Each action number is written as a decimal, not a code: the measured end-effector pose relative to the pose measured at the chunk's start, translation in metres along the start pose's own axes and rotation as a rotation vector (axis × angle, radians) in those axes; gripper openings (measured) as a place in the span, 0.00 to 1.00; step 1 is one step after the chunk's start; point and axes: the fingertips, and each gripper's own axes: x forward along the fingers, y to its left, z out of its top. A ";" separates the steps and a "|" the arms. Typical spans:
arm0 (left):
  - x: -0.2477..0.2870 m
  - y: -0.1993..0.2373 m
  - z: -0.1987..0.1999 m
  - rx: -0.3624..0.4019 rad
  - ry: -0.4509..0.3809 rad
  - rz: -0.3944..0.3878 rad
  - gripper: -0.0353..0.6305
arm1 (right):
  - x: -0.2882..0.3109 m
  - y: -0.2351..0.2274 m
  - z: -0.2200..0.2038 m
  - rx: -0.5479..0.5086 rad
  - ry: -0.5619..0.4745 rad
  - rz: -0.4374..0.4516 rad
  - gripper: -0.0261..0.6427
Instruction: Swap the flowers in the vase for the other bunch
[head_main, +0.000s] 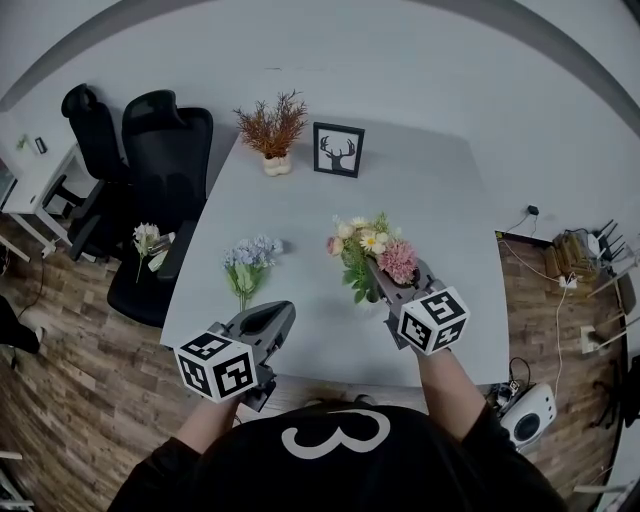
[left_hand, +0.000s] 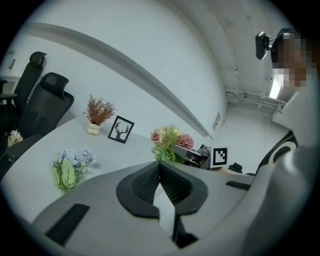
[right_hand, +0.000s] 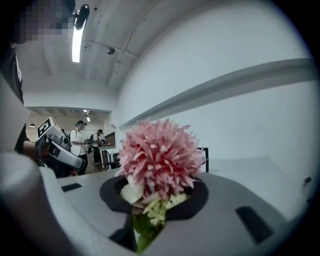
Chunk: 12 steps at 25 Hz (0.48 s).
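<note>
A mixed bouquet (head_main: 365, 245) of pink, white and yellow flowers stands upright near the middle of the white table (head_main: 440, 200). My right gripper (head_main: 384, 280) is shut on its stems just below the blooms. In the right gripper view the pink bloom (right_hand: 157, 157) fills the space between the jaws, with green stems in the gap. I cannot make out a vase under the leaves. A blue bunch (head_main: 248, 262) lies flat on the table to the left. My left gripper (head_main: 278, 315) hovers at the near table edge, shut and empty, with the blue bunch (left_hand: 70, 165) ahead to its left.
At the table's far side stand a reddish dried plant in a white pot (head_main: 273, 130) and a framed deer picture (head_main: 338, 150). Two black office chairs (head_main: 160, 170) stand at the left, one holding a pale flower bunch (head_main: 148, 240). Cables and boxes lie on the floor at the right.
</note>
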 end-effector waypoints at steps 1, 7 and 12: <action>-0.001 -0.001 0.000 0.003 0.000 0.000 0.07 | -0.002 -0.001 0.004 -0.001 -0.009 -0.002 0.21; -0.003 0.001 0.007 0.008 -0.020 0.012 0.07 | -0.014 0.000 0.036 0.019 -0.090 -0.006 0.20; 0.006 -0.010 0.018 0.035 -0.039 0.002 0.07 | -0.026 0.008 0.074 0.004 -0.163 0.029 0.20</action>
